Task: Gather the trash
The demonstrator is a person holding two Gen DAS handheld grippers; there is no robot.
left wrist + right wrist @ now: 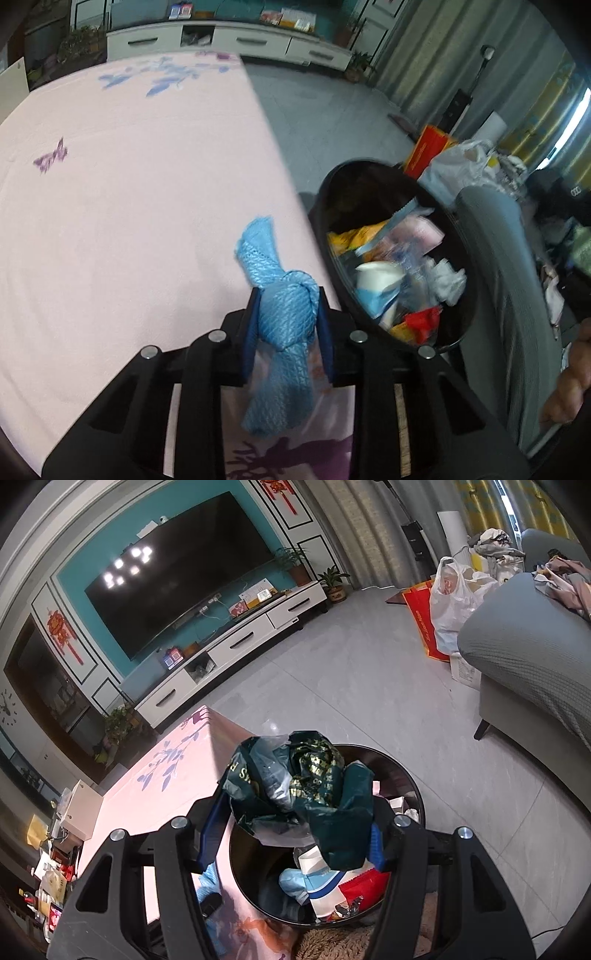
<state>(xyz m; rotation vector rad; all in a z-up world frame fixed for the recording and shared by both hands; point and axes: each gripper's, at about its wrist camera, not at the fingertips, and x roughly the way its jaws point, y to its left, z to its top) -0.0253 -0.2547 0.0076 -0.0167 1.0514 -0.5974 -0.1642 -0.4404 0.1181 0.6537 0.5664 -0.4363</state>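
My left gripper (288,306) is shut on a knotted light-blue plastic bag (284,306) and holds it above the right edge of the pink table (129,203). A black round trash bin (354,173) stands just right of the table, full of wrappers, a paper cup and tissues. My right gripper (295,812) is shut on a crumpled dark green wrapper with gold print (306,786) and holds it over the same bin (410,775), above the trash inside.
A grey sofa arm (495,280) stands right of the bin, also in the right wrist view (532,646). A white plastic bag (450,602) and red bag (417,609) sit on the grey floor. A TV cabinet (236,646) lines the far wall. Clutter lies at the table's left end (62,856).
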